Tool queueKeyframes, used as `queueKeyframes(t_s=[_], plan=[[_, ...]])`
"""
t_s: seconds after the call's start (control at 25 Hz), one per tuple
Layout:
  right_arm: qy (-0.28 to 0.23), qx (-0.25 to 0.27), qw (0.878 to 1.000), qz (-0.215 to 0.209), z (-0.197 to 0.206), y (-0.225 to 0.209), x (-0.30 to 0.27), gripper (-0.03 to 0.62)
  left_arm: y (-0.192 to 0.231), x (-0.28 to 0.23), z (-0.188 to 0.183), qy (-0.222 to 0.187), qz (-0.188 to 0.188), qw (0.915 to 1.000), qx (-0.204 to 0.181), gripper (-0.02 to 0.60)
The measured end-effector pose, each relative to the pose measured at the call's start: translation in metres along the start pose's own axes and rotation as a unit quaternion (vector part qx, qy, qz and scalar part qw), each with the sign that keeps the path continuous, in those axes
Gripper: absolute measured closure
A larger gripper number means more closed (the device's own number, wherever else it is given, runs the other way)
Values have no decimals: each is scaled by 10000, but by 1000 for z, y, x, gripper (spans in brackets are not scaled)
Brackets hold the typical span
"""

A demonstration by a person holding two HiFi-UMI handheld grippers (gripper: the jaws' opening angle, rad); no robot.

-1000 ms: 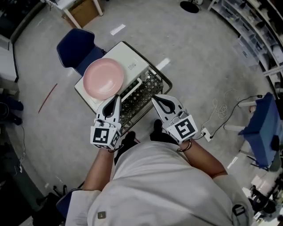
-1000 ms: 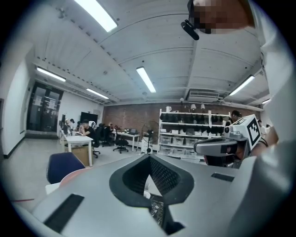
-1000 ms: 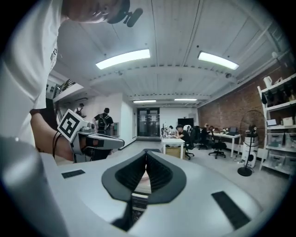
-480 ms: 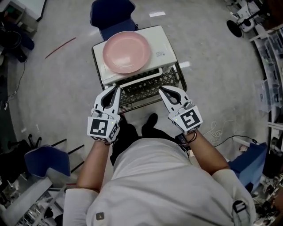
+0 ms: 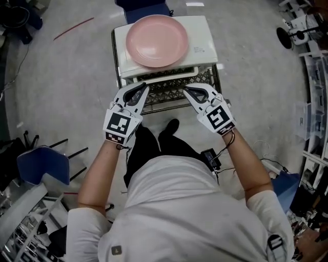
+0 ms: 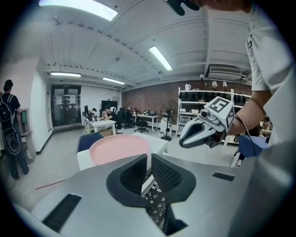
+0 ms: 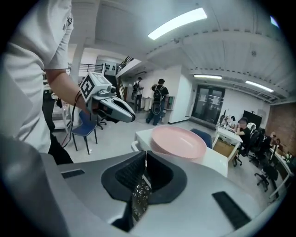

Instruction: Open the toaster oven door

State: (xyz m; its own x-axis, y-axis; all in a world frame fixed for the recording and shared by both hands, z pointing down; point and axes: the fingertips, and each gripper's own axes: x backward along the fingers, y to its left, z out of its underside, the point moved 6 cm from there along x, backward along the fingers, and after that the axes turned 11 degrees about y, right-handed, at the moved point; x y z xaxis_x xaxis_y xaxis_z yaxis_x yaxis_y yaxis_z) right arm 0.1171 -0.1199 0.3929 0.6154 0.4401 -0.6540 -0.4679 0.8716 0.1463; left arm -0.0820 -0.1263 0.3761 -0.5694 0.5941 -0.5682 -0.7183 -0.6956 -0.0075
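A white toaster oven (image 5: 205, 41) stands on a black mesh crate (image 5: 171, 93), with a pink plate (image 5: 157, 40) on its top. Its white door handle (image 5: 166, 75) runs along the front edge facing me. My left gripper (image 5: 145, 88) hovers just in front of the handle's left end; its jaws are opening to a narrow slit with nothing between them. My right gripper (image 5: 185, 90) hangs near the handle's right end, shut and empty. The left gripper view shows its own tips (image 6: 149, 159), the plate (image 6: 119, 148) and the right gripper (image 6: 182, 141). The right gripper view shows its tips (image 7: 144, 159) and the plate (image 7: 178, 141).
A blue chair (image 5: 143, 5) stands behind the oven and another (image 5: 43, 166) at my lower left. My legs and shoes (image 5: 169, 128) are right below the crate. A black power block (image 5: 210, 156) with cables lies on the floor; shelving (image 5: 312, 66) lines the right side.
The oven has swung from a slanted position to square in front of me. Both grippers have come up closer to its front edge and handle.
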Motion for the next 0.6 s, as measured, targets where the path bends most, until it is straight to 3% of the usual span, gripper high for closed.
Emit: queueKeyframes(t_s=[0.24, 0.44, 0.6], plan=[[612, 619, 9958, -282, 16, -16, -34, 563, 3, -33, 18, 654, 264, 9966, -421, 467], [1028, 1147, 9868, -506, 27, -19, -59, 528, 1, -60, 34, 1248, 610, 9881, -659, 431], [1350, 1595, 9765, -532, 39, -23, -81, 482, 3, -81, 48, 1656, 659, 9798, -909, 406]])
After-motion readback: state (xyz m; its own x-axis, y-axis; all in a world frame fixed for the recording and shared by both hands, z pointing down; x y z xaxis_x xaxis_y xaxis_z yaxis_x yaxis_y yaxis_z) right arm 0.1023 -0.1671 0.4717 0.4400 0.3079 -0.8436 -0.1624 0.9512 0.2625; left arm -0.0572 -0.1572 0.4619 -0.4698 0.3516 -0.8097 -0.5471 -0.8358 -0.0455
